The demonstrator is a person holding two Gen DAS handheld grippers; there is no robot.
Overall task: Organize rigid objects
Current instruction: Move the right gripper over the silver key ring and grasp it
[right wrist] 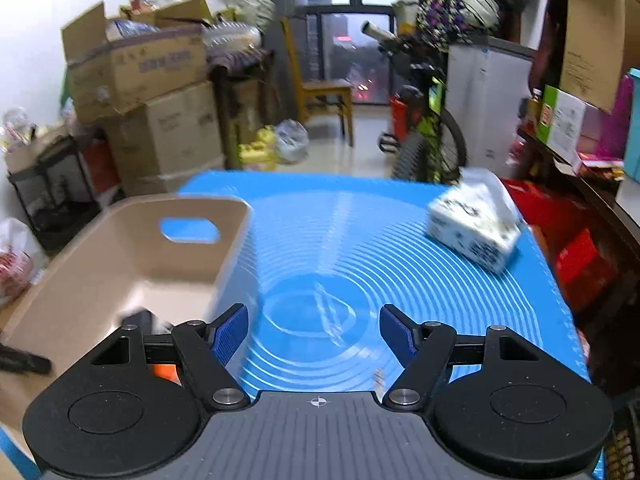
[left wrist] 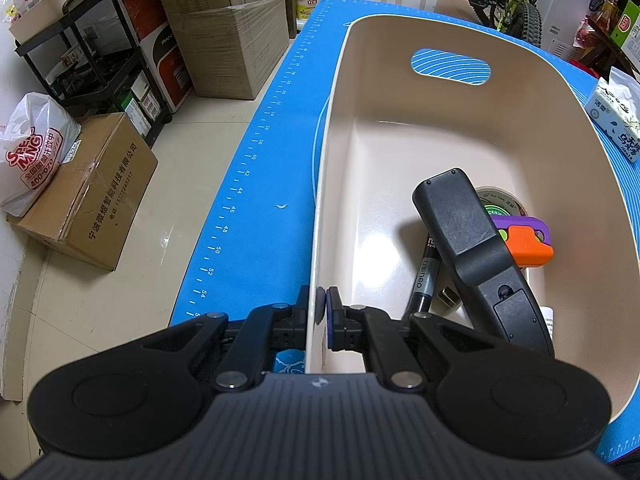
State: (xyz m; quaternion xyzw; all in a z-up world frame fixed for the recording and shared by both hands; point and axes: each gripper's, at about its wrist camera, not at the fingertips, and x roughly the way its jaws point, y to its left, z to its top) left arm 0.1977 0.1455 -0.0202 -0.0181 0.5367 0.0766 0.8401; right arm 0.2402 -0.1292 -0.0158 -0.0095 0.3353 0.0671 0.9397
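Note:
A beige plastic bin (left wrist: 400, 92) stands on the blue mat (left wrist: 256, 184). My left gripper (left wrist: 323, 307) is shut on the bin's near-left rim, one pad on each side of the wall. Inside the bin lie a black handheld device (left wrist: 468, 248), a purple and orange toy (left wrist: 528, 240), a roll of tape (left wrist: 500, 202), a black marker (left wrist: 425, 276) and a small metal piece (left wrist: 449, 297). In the blurred right wrist view my right gripper (right wrist: 314, 330) is open over the bare mat (right wrist: 360, 240), to the right of the bin (right wrist: 120, 248), with nothing between its fingers.
A tissue pack (right wrist: 476, 228) lies on the mat's far right, and shows in the left wrist view as the tissue pack (left wrist: 618, 120). Cardboard boxes (left wrist: 88, 196), a black rack (left wrist: 100, 60) and a bicycle (left wrist: 508, 4) stand on the floor around the table.

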